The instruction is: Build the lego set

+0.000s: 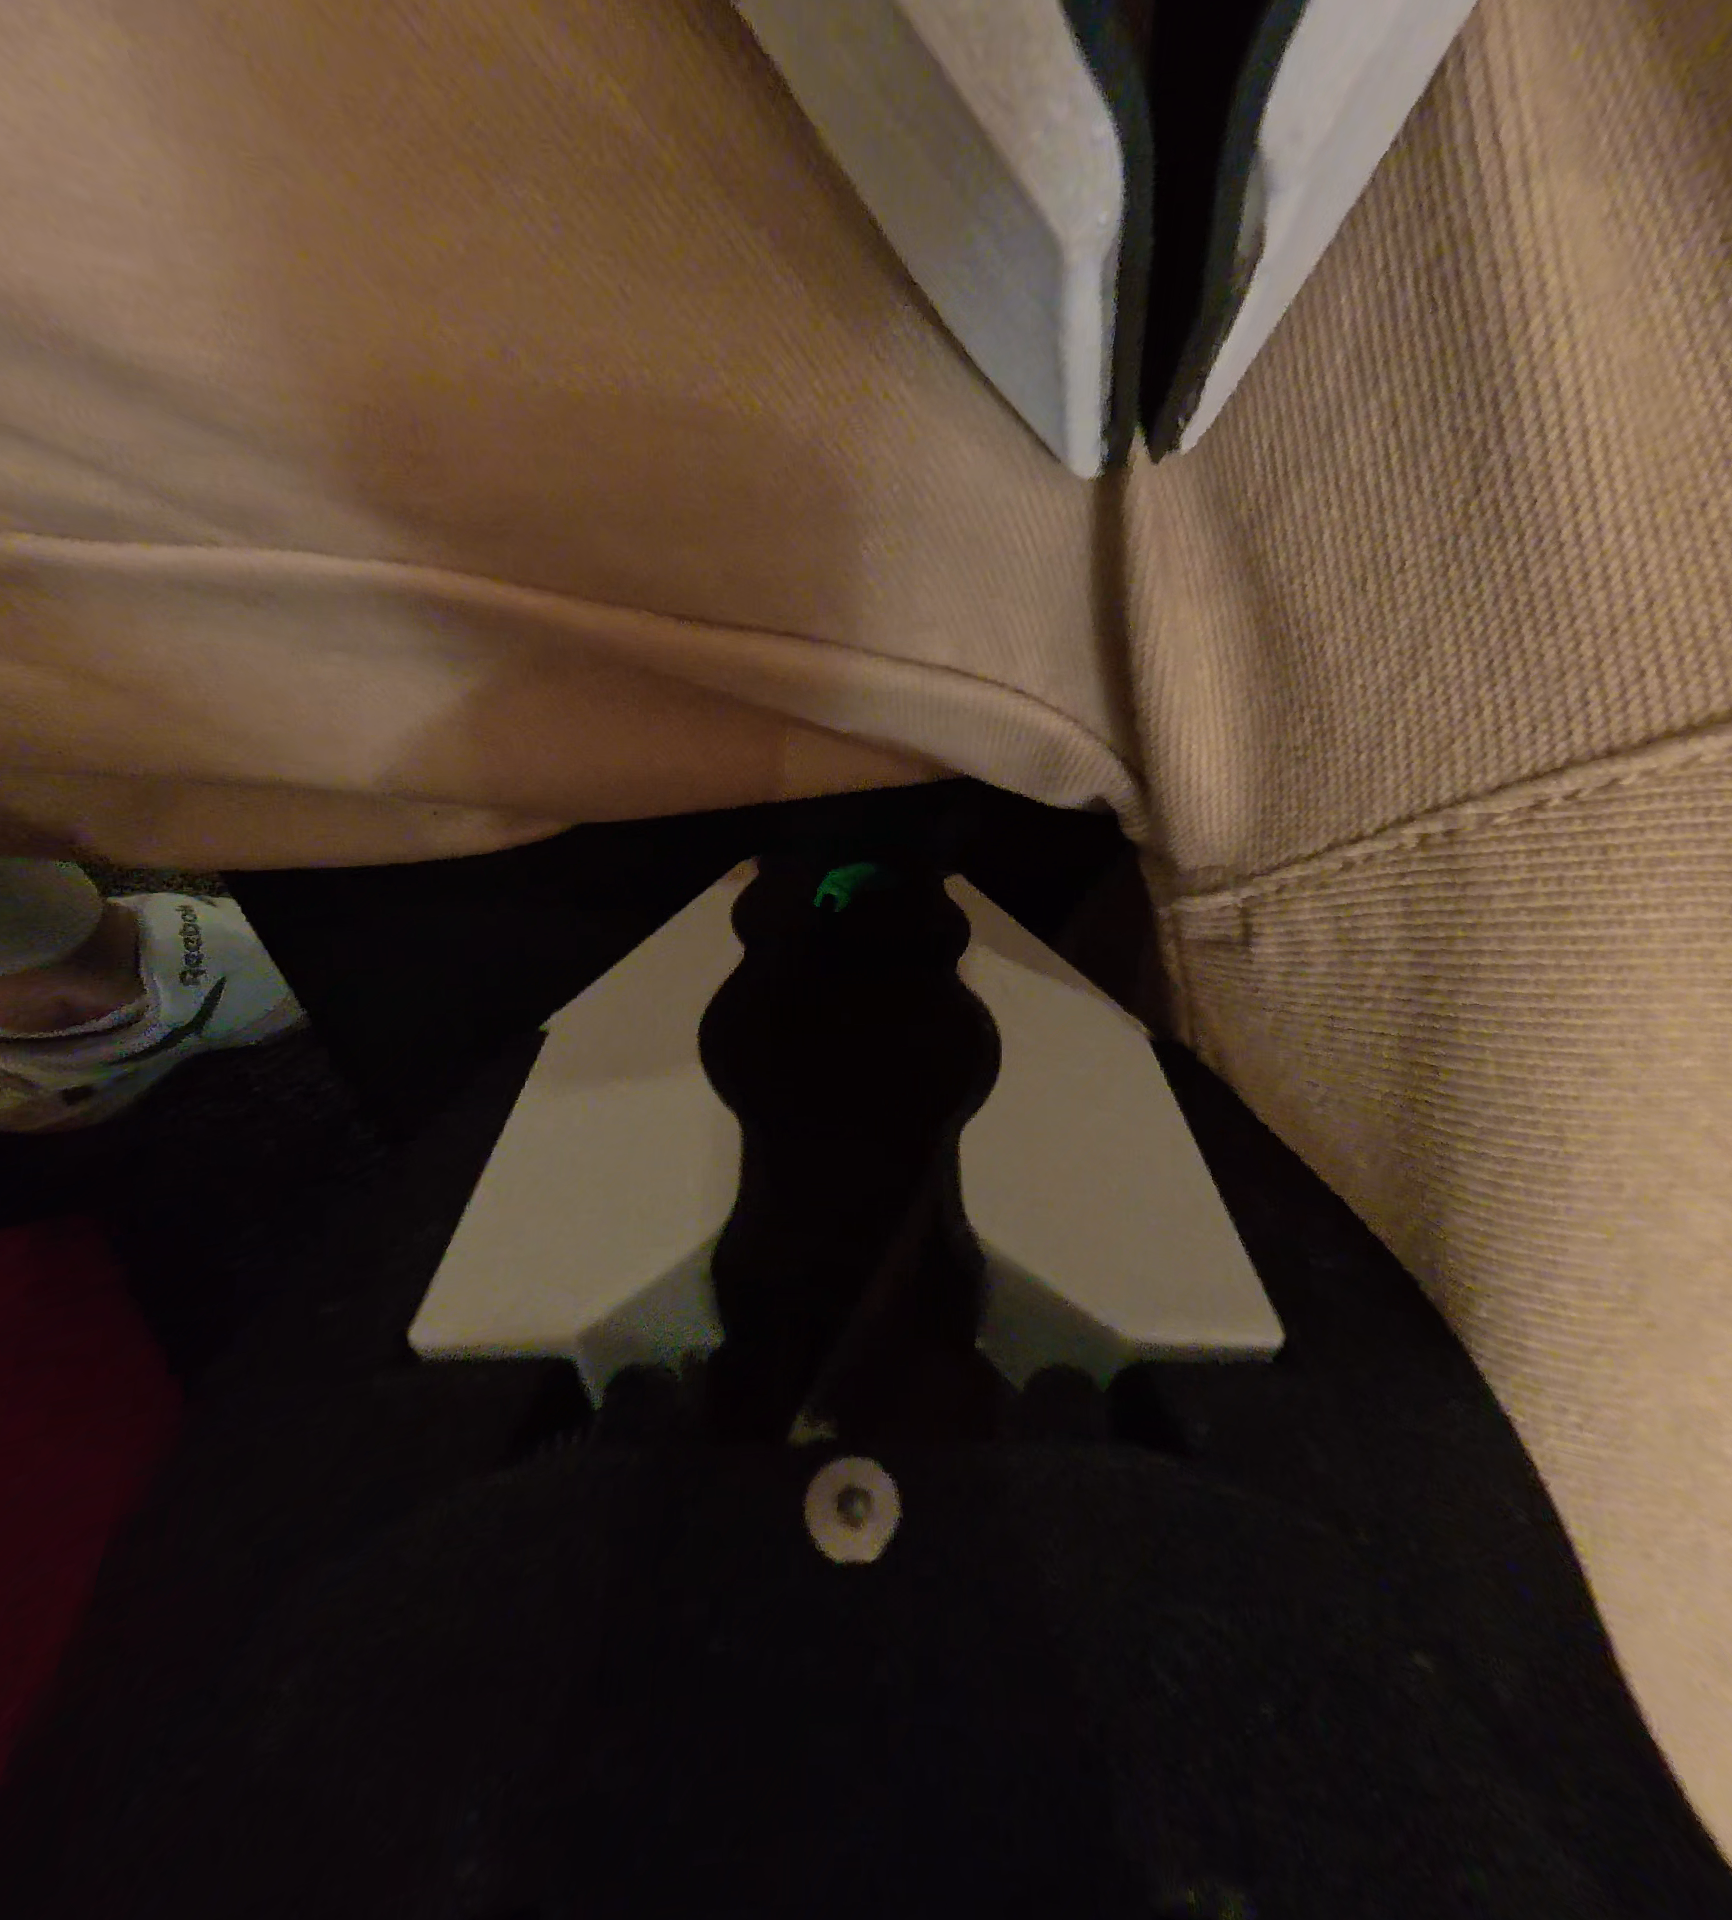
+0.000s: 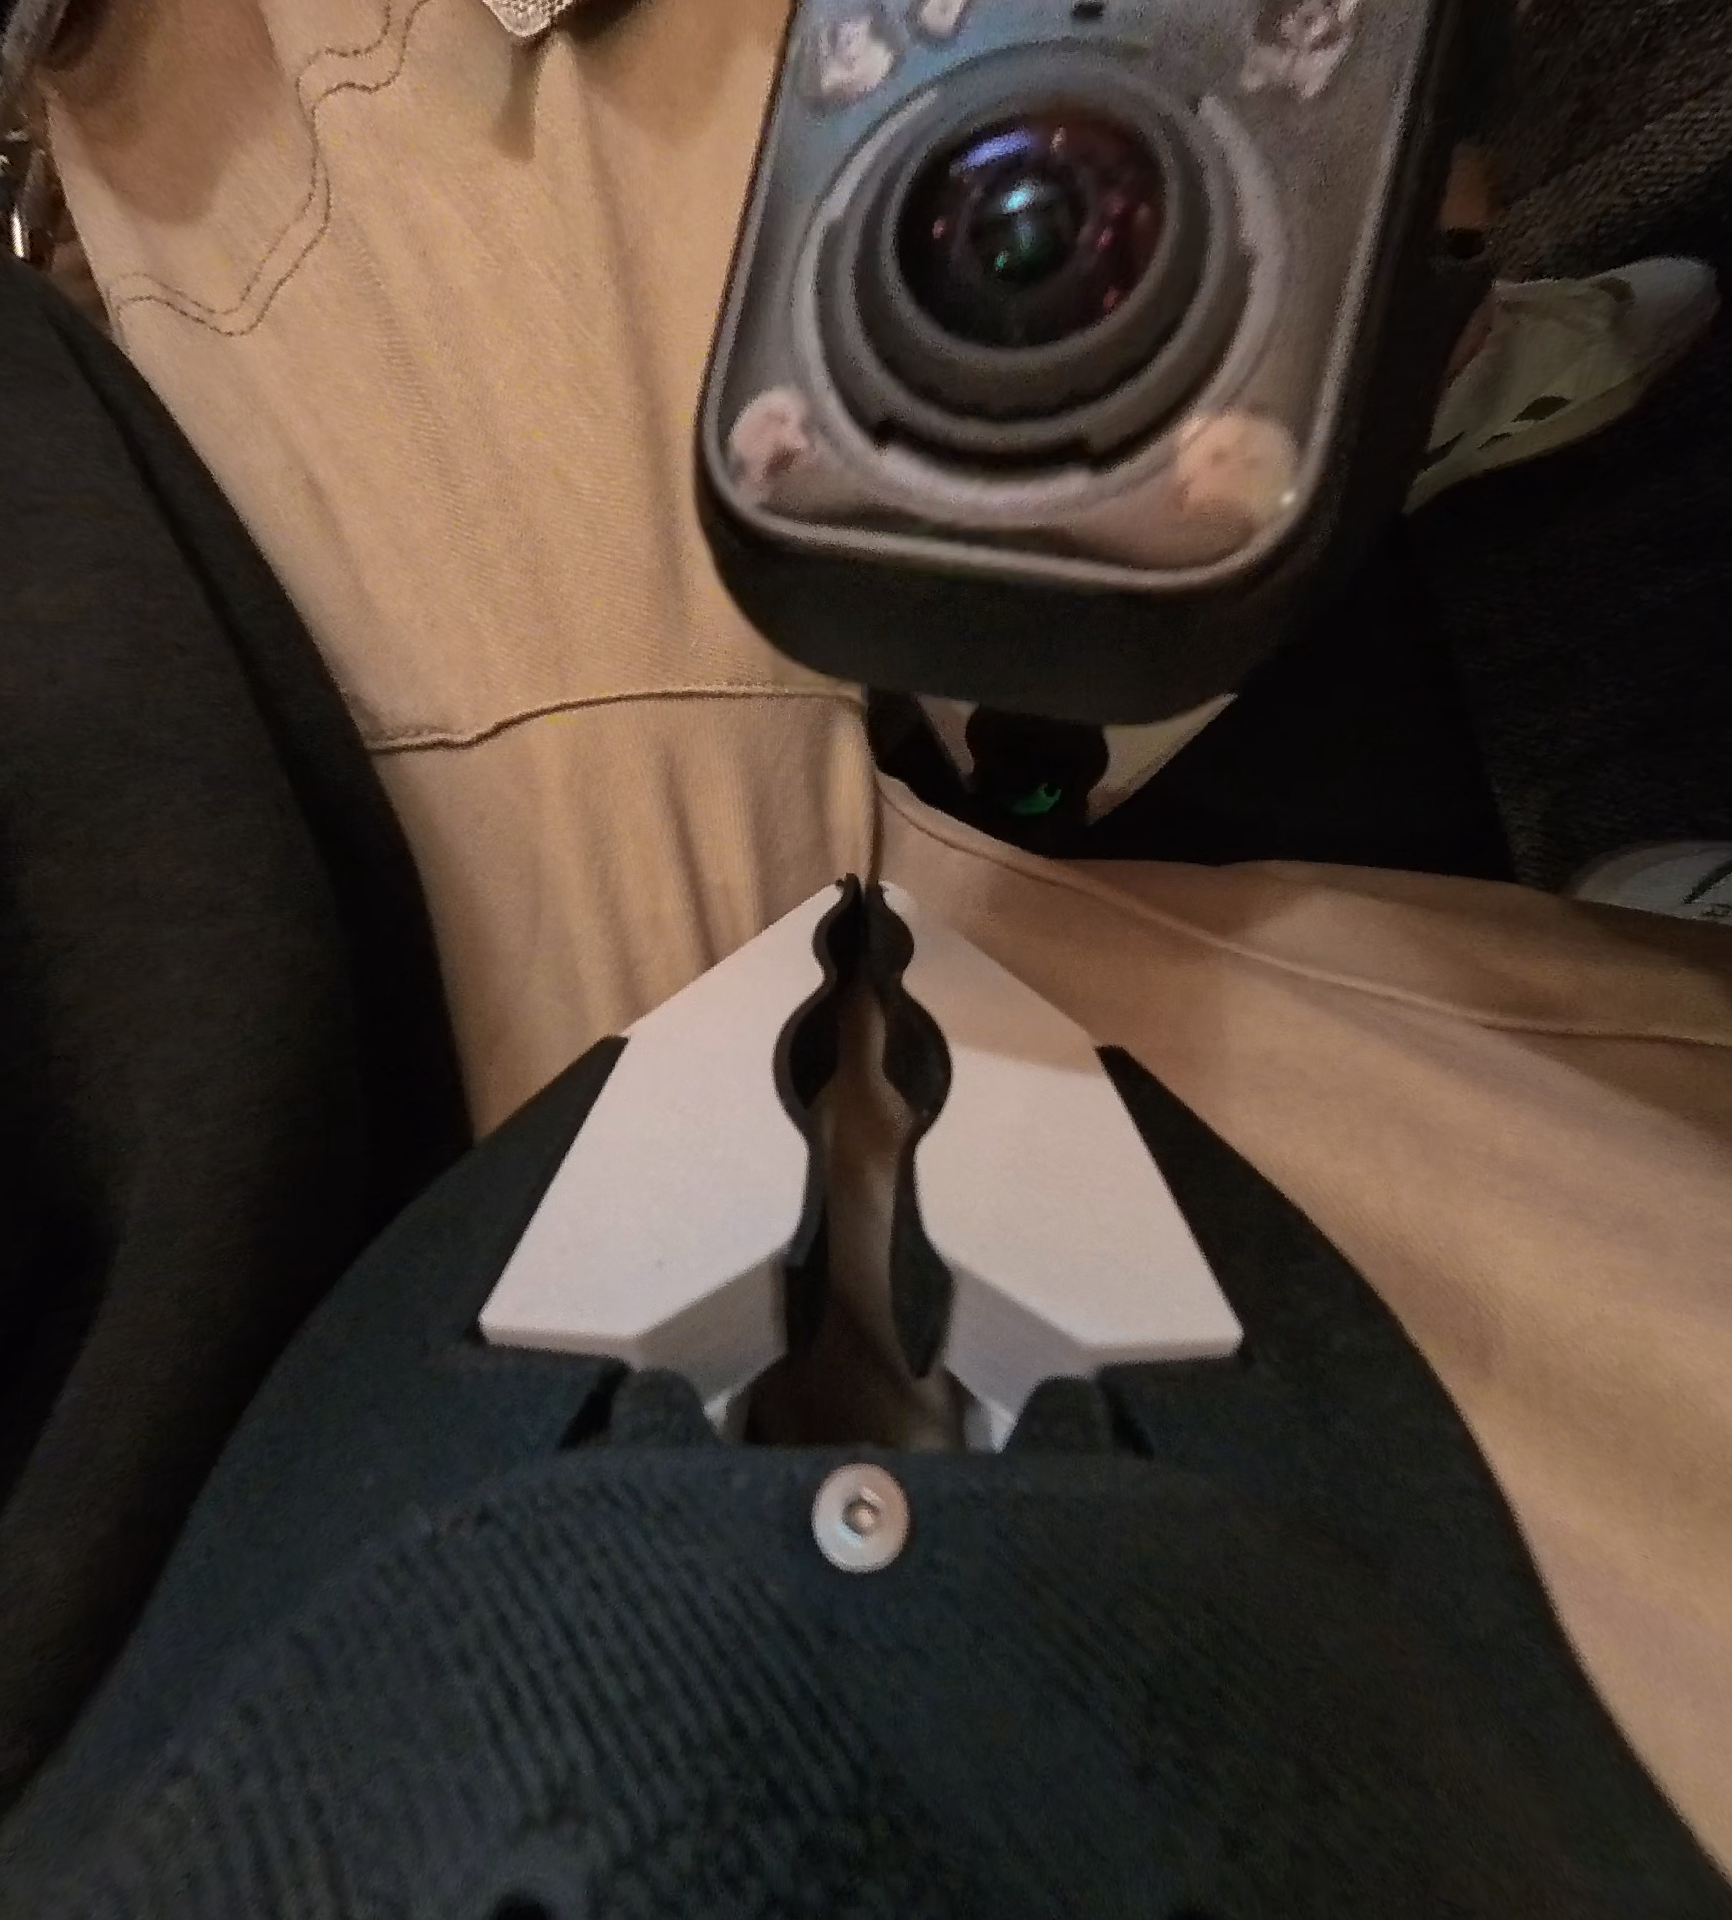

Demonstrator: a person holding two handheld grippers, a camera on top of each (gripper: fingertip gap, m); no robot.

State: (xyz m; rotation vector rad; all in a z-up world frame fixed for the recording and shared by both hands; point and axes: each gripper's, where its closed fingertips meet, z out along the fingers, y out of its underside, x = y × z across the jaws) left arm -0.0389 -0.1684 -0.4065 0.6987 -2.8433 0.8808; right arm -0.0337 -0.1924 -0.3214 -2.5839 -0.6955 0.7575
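A small green Lego piece (image 1: 841, 888) sits between the fingertips of my left gripper (image 1: 849, 881), whose dark pads close on it just under a fold of tan trousers (image 1: 529, 416). My right gripper (image 1: 1137, 447) comes in from the top of the left wrist view, shut, with its tips pressed on the trouser cloth. In the right wrist view, the right gripper (image 2: 867, 894) is shut with its pads touching and nothing between them. Beyond it is the left gripper (image 2: 1033, 779) with its camera (image 2: 1028, 312) and the green piece (image 2: 1033, 800).
Both grippers are low at a seated person's lap. A white shoe (image 1: 93, 997) stands on the dark floor at the left, and shows in the right wrist view (image 2: 1568, 353) too. A dark red shape (image 1: 10, 1455) lies lower left. A dark sleeve (image 2: 114, 831) fills the left. The left gripper's tips are roughly 9 cm from the right gripper's.
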